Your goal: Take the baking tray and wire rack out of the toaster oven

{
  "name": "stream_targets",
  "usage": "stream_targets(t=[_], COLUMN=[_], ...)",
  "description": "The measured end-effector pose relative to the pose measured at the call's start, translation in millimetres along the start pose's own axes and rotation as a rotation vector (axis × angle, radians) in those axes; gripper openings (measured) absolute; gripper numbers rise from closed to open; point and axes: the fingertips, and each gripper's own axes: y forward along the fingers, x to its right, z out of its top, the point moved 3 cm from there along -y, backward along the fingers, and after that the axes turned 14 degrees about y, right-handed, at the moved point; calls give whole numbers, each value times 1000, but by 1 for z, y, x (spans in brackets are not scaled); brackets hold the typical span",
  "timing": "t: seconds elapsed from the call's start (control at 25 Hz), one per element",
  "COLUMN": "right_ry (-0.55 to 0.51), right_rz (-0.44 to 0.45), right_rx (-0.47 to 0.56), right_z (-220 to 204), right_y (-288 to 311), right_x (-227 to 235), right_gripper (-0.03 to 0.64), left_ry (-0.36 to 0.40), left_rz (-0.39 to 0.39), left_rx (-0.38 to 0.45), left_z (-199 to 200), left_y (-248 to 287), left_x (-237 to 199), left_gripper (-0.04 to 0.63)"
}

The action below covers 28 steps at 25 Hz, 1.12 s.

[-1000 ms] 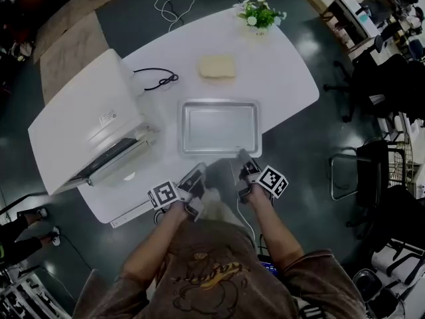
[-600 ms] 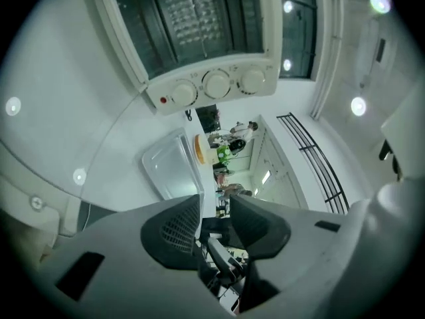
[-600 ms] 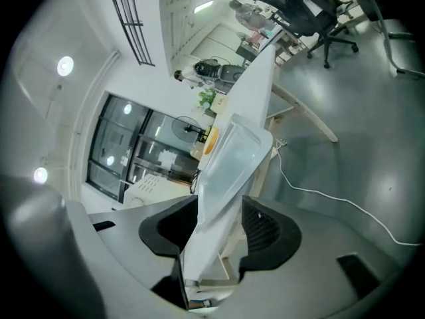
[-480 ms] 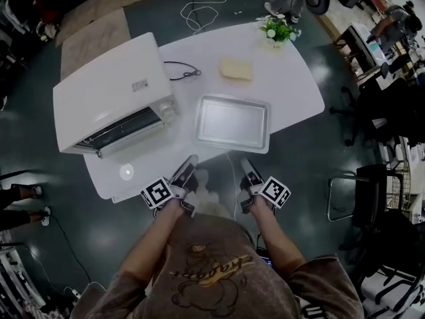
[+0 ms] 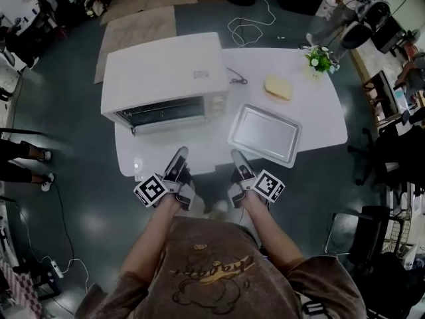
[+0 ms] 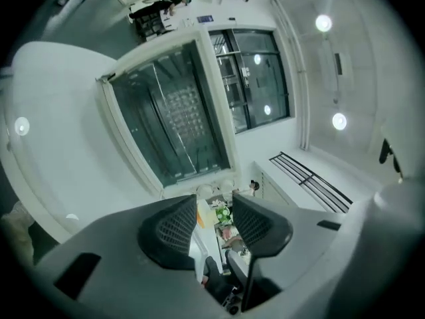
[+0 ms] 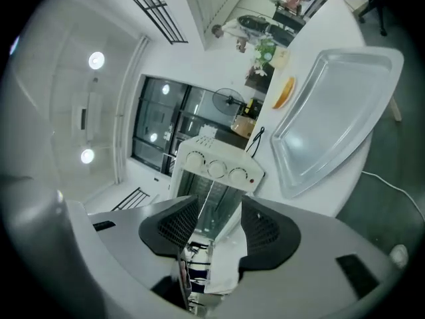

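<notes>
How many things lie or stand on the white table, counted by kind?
Toaster oven: 1
Baking tray: 1
Potted plant: 1
Pale yellow piece, perhaps bread: 1
Black cord: 1
Total: 5

White toaster oven (image 5: 166, 72), silver baking tray (image 5: 263, 135), white table (image 5: 166, 157), pale yellow bread (image 5: 278, 88) — black-and-white marker cubes (image 5: 150, 190).
</notes>
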Motion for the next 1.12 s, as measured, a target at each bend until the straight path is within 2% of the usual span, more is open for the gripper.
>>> stream_targets(t=[0.2, 0.4, 0.48, 0.68, 1.12], right_ry=[-19, -15, -33, -25, -9], right_rz=[32, 30, 60, 39, 16], right_rx=[-81, -92, -93, -66, -8], right_z=[-38, -66, -69, -70, -61], right_y=[53, 102, 124, 161, 222], right_x=[-19, -37, -44, -45, -39], right_gripper=[178, 172, 169, 163, 149], left_ry=[0, 14, 14, -10, -25], left_rz=[26, 69, 81, 111, 145], left_rx=[86, 140, 160, 195, 190], left_z=[41, 87, 103, 130, 163], left_y=[-21, -33, -31, -19, 19], left_x=[-24, -55, -67, -98, -148], left_gripper=[153, 156, 160, 160, 160])
